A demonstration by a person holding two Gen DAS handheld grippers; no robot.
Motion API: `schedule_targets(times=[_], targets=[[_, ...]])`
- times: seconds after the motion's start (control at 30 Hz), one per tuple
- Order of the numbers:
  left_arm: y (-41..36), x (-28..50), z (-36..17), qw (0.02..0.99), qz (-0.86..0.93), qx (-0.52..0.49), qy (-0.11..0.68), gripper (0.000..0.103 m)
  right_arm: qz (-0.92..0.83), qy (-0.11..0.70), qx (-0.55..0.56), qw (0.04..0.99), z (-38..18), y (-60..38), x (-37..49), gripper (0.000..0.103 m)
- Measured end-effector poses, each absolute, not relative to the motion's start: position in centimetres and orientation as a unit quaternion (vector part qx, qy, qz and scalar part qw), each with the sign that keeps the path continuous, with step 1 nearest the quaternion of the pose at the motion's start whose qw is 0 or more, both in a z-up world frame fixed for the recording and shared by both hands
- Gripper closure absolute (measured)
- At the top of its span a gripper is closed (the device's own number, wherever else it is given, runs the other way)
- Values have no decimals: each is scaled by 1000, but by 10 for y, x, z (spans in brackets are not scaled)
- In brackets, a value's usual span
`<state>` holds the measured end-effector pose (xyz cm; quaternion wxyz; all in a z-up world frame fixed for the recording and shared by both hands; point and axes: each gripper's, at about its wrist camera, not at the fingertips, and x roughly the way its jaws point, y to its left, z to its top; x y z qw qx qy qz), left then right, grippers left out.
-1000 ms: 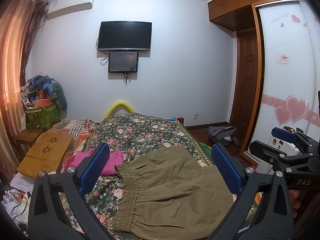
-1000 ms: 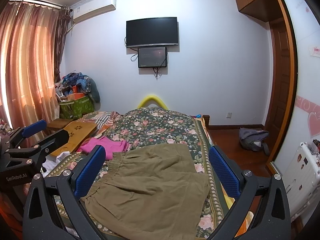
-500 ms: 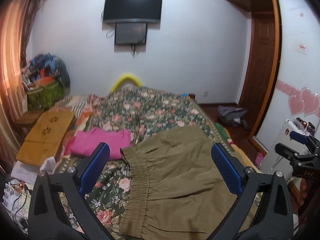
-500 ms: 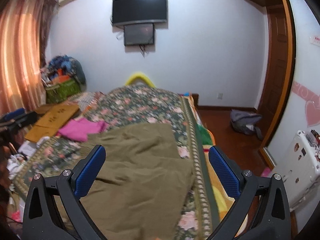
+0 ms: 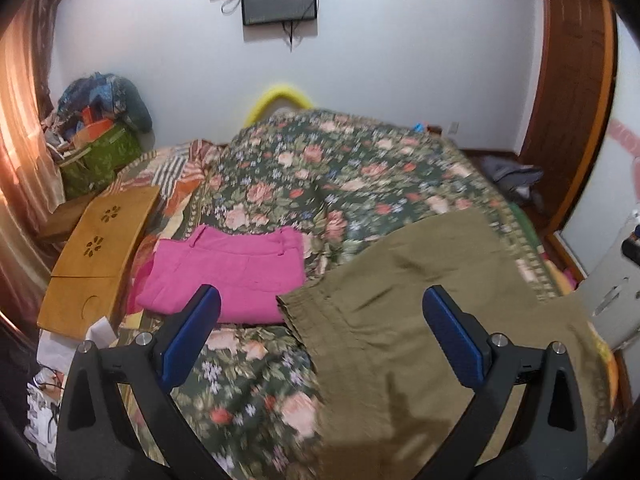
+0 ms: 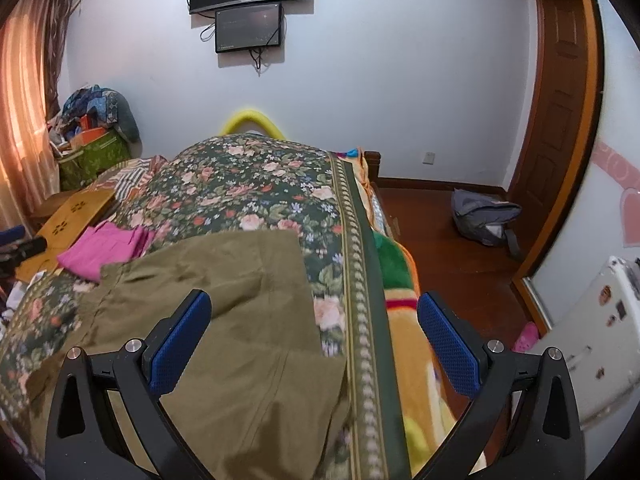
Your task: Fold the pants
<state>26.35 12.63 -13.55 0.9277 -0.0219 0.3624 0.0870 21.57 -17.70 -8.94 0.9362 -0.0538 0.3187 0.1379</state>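
Olive pants (image 5: pixel 420 320), one pair, lie spread on the floral bedspread (image 5: pixel 320 184); one folded pink garment (image 5: pixel 228 272) sits at their ten o'clock. Left gripper (image 5: pixel 320 344) and right gripper (image 6: pixel 314 344) both gape, empty, above the pants.

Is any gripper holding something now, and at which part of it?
Nothing is held. The left gripper and the right gripper are both open above the olive pants, which lie flat on the bed.
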Motion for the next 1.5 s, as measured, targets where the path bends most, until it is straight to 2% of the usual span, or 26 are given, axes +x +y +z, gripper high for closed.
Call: schedule_targets(times=[0.27,0.33,0.63,0.7,0.8,0.9,1.13,1.17,1.2,1.23,1.27,1.37,1.47,1.5], targets=[[169,328,-202,901,91,-33,422,0,154,343,-101,921,-119,-156,293,1],[176,338,-218,895,92,-37,435,3,163,353,-112,915,-129,-149,312,1],[192,362,-267,870,70,-65,484,30,211,417,-107,878,-180,-124,395,3],[191,363,-273,867,57,-69,490,38,224,433,-100,867,-191,-119,409,8],[191,363,-275,868,45,-72,489,45,232,456,-91,854,-206,-114,427,19],[190,363,-275,869,31,-76,488,52,242,474,-69,844,-216,-112,438,23],[187,361,-275,872,30,-63,485,60,249,493,-46,832,-226,-105,450,31],[187,361,-274,872,31,-63,485,62,252,493,-47,832,-225,-105,450,37],[187,361,-273,872,33,-62,484,69,256,493,-44,831,-225,-105,450,46],[187,361,-272,873,38,-58,483,69,260,492,-42,830,-223,-105,449,51],[188,361,-270,873,37,-61,483,70,266,492,-40,828,-222,-104,448,66],[189,359,-263,875,41,-62,477,77,254,490,-60,832,-217,-98,449,88],[189,356,-251,881,43,-60,468,86,252,482,-46,838,-206,-103,446,90],[189,356,-247,882,44,-58,466,86,253,478,-44,840,-201,-103,447,91]])
